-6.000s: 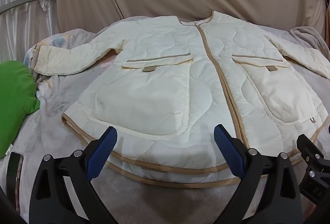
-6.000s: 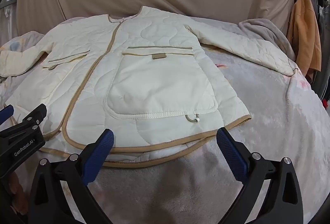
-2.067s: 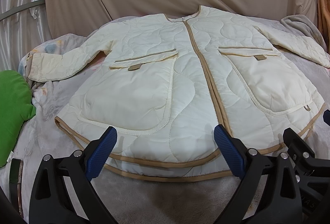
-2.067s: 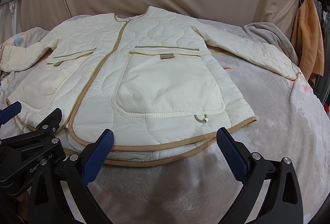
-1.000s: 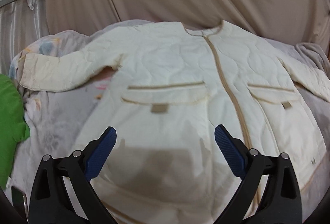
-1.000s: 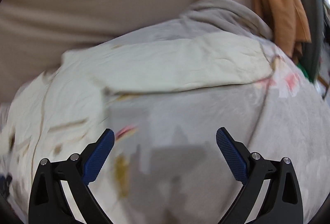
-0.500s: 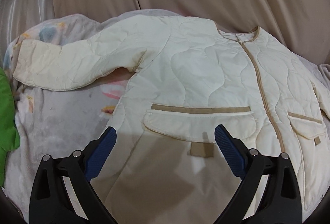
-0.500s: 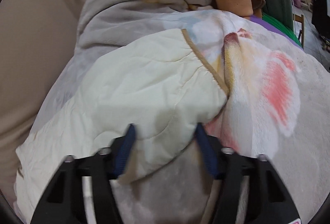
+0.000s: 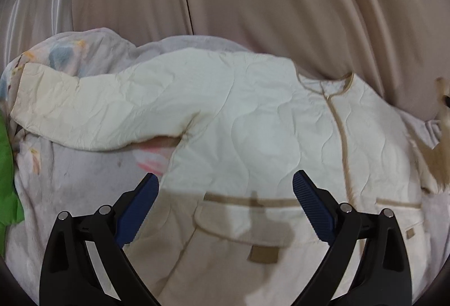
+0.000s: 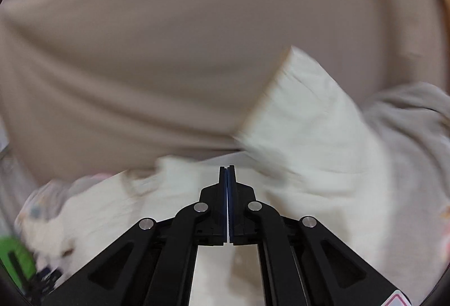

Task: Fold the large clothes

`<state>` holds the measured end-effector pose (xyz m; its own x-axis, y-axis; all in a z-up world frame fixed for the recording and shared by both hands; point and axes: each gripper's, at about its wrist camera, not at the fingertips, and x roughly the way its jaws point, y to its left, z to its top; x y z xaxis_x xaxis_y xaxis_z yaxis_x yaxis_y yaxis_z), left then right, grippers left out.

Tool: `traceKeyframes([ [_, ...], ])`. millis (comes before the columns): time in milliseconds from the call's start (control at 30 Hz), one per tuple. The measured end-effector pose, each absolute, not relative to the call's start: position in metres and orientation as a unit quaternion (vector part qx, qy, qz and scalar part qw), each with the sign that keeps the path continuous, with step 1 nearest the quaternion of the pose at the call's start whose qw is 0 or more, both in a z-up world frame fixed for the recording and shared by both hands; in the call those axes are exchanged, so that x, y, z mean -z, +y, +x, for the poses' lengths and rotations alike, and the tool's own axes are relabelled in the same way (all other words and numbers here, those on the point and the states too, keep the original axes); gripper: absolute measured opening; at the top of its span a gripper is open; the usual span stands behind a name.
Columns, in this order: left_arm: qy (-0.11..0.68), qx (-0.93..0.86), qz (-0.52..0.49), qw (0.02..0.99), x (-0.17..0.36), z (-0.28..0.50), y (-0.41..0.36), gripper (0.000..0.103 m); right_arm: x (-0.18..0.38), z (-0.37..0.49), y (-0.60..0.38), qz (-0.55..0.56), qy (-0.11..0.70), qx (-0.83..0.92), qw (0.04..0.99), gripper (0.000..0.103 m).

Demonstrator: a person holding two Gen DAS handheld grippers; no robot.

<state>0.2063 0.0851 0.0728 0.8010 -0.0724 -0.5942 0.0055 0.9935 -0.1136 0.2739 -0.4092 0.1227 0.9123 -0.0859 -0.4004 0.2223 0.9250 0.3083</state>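
Once wide apart, right gripper (image 10: 227, 173): now clenched on sleeve (image 10: 309, 123), lifted mid-right.
Left gripper (image 9: 225, 175): released above jacket (image 9: 253, 123).
Fold: sleeve-in likely begun.

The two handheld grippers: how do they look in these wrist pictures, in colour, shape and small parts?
The left gripper has black plastic linkage arms with triangular cut-outs, round silver rivets at the joints, and ribbed dark blue pads on its fingers. The right gripper has the same black frame and silver rivets, with only thin blue edges of its pads visible. A red-edged white sticker sits at its lower corner.
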Motion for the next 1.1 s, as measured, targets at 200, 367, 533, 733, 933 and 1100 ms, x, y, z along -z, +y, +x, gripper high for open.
traceKeyframes([
  [200, 0.317, 0.041, -0.067, 0.945, -0.085, 0.223, 0.095, 0.094, -0.072, 0.377, -0.241, 0.104, 0.273, -0.076, 0.954, 0.001],
  [367, 0.321, 0.050, -0.056, 0.944, -0.081, 0.225, 0.101, 0.094, -0.019, 0.385, -0.169, 0.018, 0.322, -0.056, 0.945, 0.018],
  [533, 0.326, 0.042, -0.034, 0.944, -0.064, 0.222, 0.107, 0.094, -0.025, 0.338, -0.240, -0.086, 0.277, 0.129, 0.948, 0.060],
  [733, 0.357, 0.064, -0.069, 0.930, -0.045, 0.229, 0.101, 0.094, -0.001, 0.323, -0.366, -0.097, 0.340, 0.276, 0.894, 0.059],
  [933, 0.354, 0.080, -0.062, 0.930, -0.053, 0.226, 0.094, 0.094, -0.021, 0.342, -0.377, 0.020, 0.332, 0.205, 0.920, 0.008],
  [1100, 0.348, 0.091, -0.089, 0.929, -0.065, 0.234, 0.104, 0.094, -0.064, 0.370, -0.283, 0.082, 0.284, 0.021, 0.955, 0.007],
])
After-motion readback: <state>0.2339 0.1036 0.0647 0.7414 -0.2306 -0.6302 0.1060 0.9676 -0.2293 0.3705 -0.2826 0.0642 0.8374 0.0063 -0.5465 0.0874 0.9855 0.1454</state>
